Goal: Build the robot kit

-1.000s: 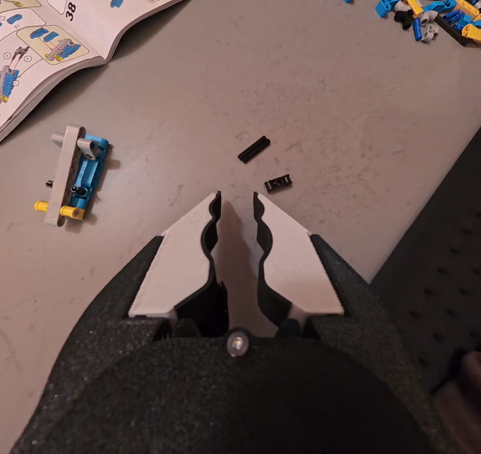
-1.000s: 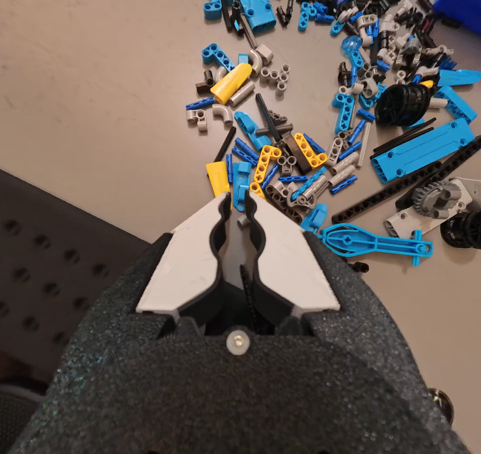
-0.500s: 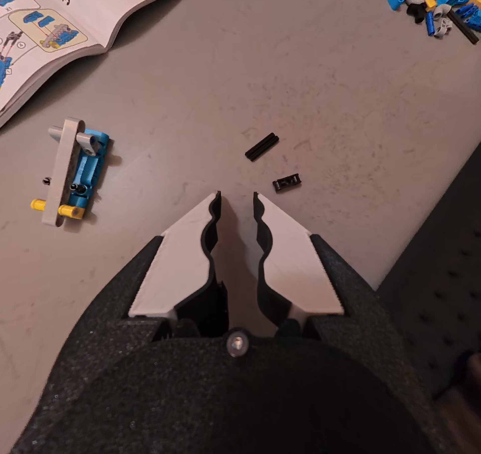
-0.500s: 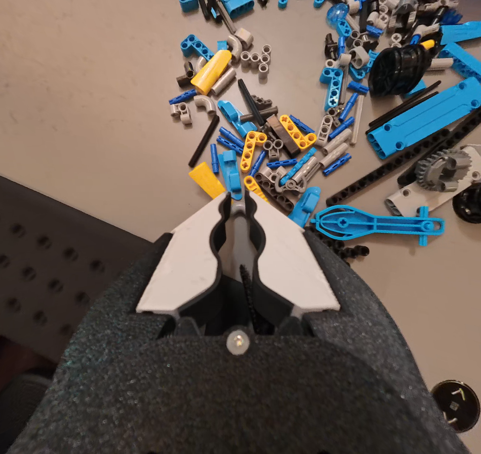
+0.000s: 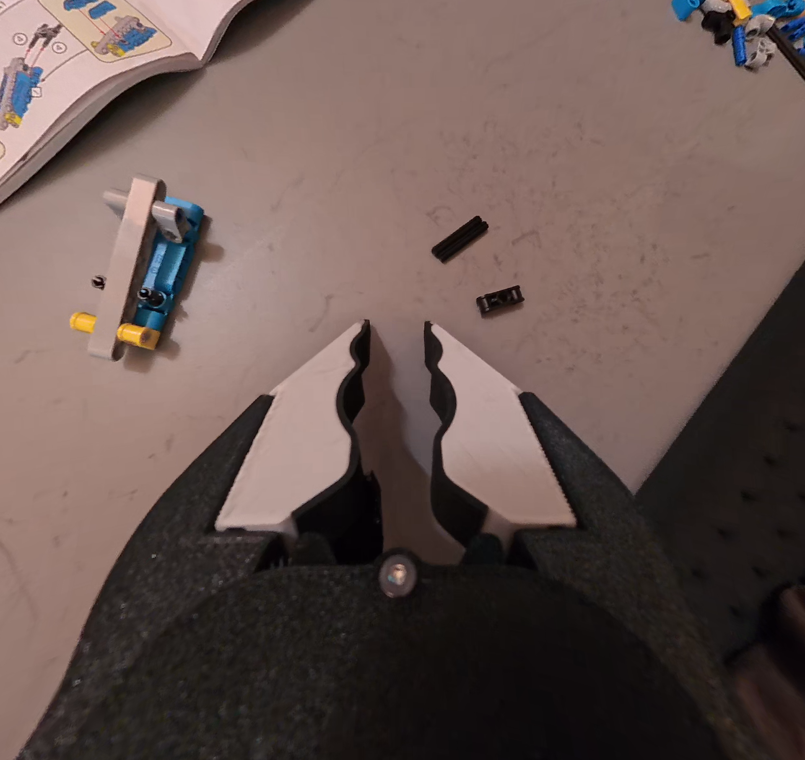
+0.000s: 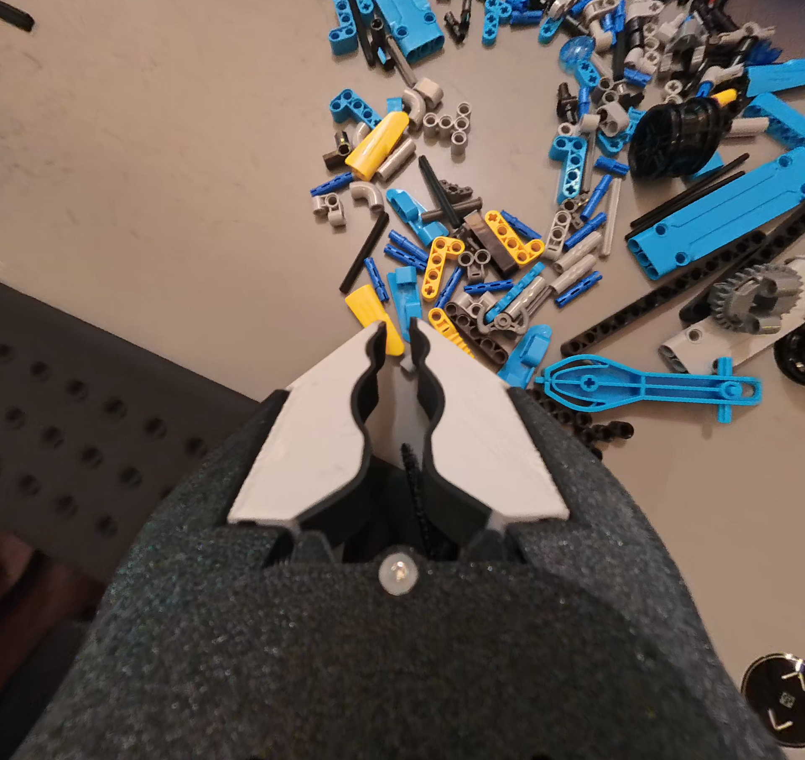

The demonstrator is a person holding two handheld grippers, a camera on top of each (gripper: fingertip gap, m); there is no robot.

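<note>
My left gripper is open and empty, hovering over the grey table. A short black axle and a small black connector lie just ahead of its right finger. A small grey, blue and yellow assembly lies to its left. My right gripper is nearly closed on a slim light grey piece that runs down between the fingers. It sits at the near edge of a pile of loose blue, yellow, grey and black parts, right next to a yellow piece.
An open instruction booklet lies at the far left. More loose parts are at the far right. A dark perforated mat borders the table's near edge. A blue paddle-shaped piece, a black wheel and a round black disc lie to the right. My hands' fingertips stand some 35 cm from each other. Between my left fingertips and the short black axle there is roughly 5 cm.
The right gripper closed in at the pile's edge and now has the grey piece between its fingers. The left gripper drifted slightly left and stayed open.
</note>
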